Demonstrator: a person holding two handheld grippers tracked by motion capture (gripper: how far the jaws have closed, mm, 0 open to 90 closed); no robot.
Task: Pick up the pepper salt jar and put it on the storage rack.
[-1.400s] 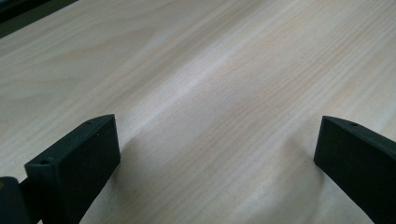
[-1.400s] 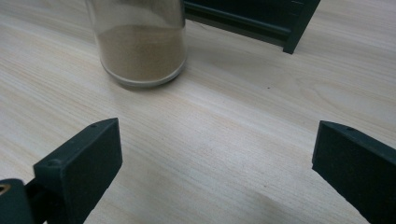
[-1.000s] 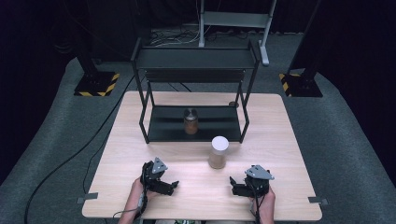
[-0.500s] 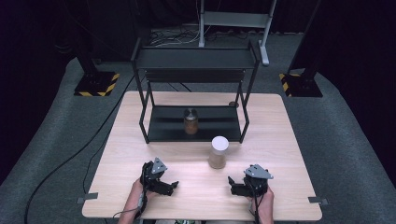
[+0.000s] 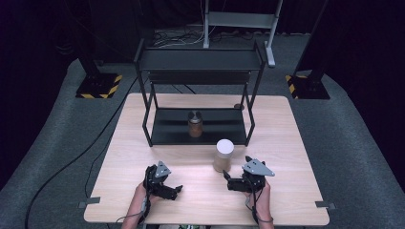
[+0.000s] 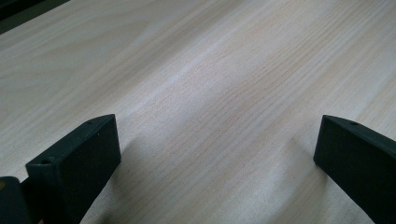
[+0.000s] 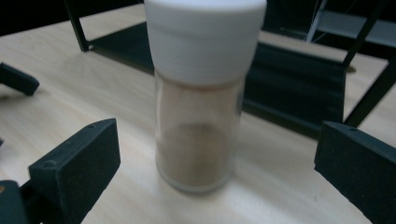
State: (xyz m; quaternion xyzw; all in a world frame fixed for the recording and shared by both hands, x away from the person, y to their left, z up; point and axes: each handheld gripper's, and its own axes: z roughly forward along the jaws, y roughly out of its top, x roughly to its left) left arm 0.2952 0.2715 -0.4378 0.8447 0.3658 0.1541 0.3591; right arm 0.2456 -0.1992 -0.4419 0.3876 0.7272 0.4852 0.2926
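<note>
Hand-held gripper, right (image 5: 230,182): high view, low on the table (image 5: 296,143), jaws pointing left toward the jar (image 5: 223,155), tips near its base but apart from it.
Hand-held gripper, left (image 5: 175,190): high view, resting near the front edge, well apart from the jar, nothing near its jaws.
Jar position: high view, upright on the table in front of the black rack (image 5: 198,95), just outside the rack's right front leg. White cap, brownish contents.
Second jar (image 5: 194,124): on the rack's bottom shelf, dark lid, untouched.
Left gripper view: jaws wide apart, bare wood between them, holding nothing. Whether the jaws touch the table, can't tell.
Right gripper view: hand-held gripper, right (image 7: 217,182) has jaws spread wide, jar (image 7: 201,93) centred in the gap but farther out than the tips. No contact yet. Picture slightly blurred.
Step in hand (judgement): lining up the right one for a grasp on the jar.
How to do it well: push straight ahead, keep the jar centred, close on the glass body below the cap, jaws level. Jar is tall and narrow; an off-centre nudge could tip it.
Left one: keep clear.
</note>
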